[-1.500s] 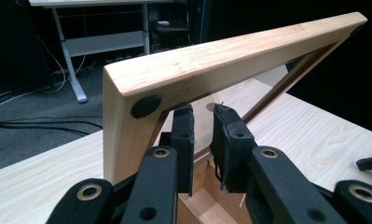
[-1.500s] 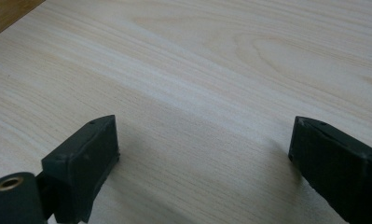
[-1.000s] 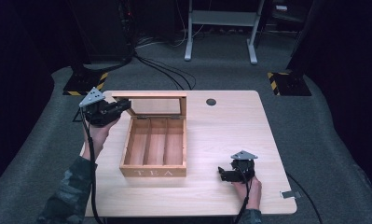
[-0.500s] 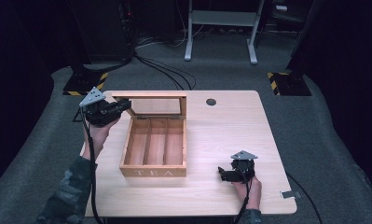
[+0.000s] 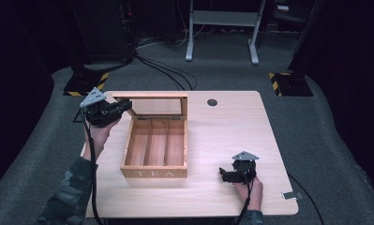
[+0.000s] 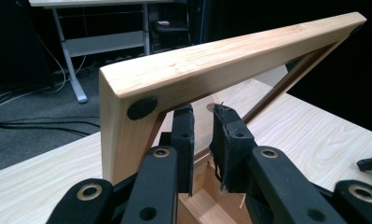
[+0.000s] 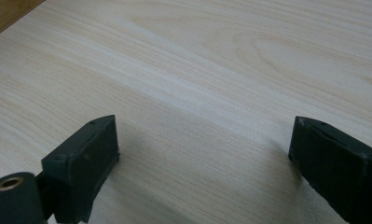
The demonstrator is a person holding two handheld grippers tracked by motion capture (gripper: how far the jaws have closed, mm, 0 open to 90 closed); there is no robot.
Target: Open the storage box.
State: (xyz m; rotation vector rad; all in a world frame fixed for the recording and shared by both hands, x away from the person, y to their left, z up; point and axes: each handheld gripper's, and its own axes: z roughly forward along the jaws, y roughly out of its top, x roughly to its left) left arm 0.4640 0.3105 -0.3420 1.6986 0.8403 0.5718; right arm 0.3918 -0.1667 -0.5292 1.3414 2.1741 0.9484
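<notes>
We see the left gripper (image 5: 123, 106) at the top left corner of the tea box lid (image 5: 149, 96), w/ the lid frame's inner edge just beside its fingertips (image 6: 183, 122); jaws nearly together w/ a slim gap, and we can't tell if they pinch the frame. Lid stands upright off the box's far edge, long axis running along the table's (image 5: 231, 126) far edge. Wooden tea box (image 5: 155, 154) sits left of table centre, "TEA" side toward the near edge; its three long compartments run near-to-far, bare wood inside. Right gripper (image 5: 226, 175) rests near the near right corner, jaws spread wide over bare tabletop, well apart from the box.
</notes>
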